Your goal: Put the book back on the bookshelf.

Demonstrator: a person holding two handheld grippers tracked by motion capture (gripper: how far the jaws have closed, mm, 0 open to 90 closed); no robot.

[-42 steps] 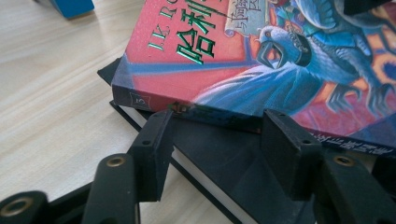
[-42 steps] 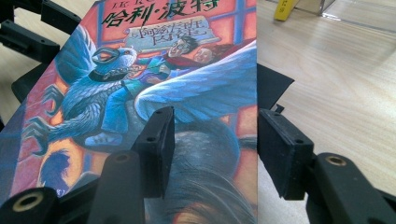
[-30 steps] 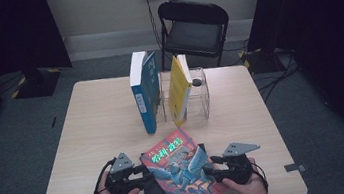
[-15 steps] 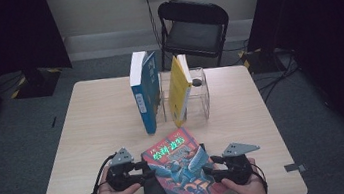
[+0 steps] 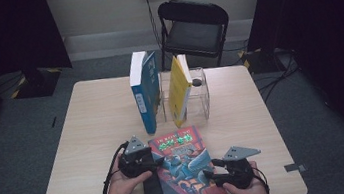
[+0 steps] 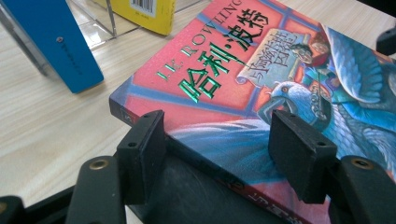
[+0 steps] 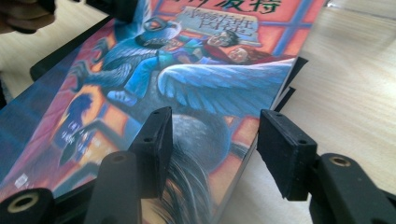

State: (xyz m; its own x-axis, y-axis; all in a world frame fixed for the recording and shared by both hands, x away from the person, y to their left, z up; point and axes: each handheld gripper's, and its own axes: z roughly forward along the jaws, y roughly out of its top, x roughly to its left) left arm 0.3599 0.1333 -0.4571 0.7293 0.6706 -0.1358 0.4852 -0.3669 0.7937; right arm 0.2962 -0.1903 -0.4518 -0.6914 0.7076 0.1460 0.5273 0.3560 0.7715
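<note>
A red illustrated book lies near the table's front edge, resting partly on a flat black object. My left gripper is at the book's left edge. In the left gripper view its jaws straddle the spine of the book, have just been opening, and stand clear of it. My right gripper is at the book's right edge. In the right gripper view it is open, one jaw over the cover and the other past the page edge.
A blue book stands upright mid-table. A yellow book leans in a clear acrylic holder beside it. A black folding chair stands behind the wooden table.
My left gripper has slid farther along the book's left edge, away from the person. The right gripper and the book have kept still.
</note>
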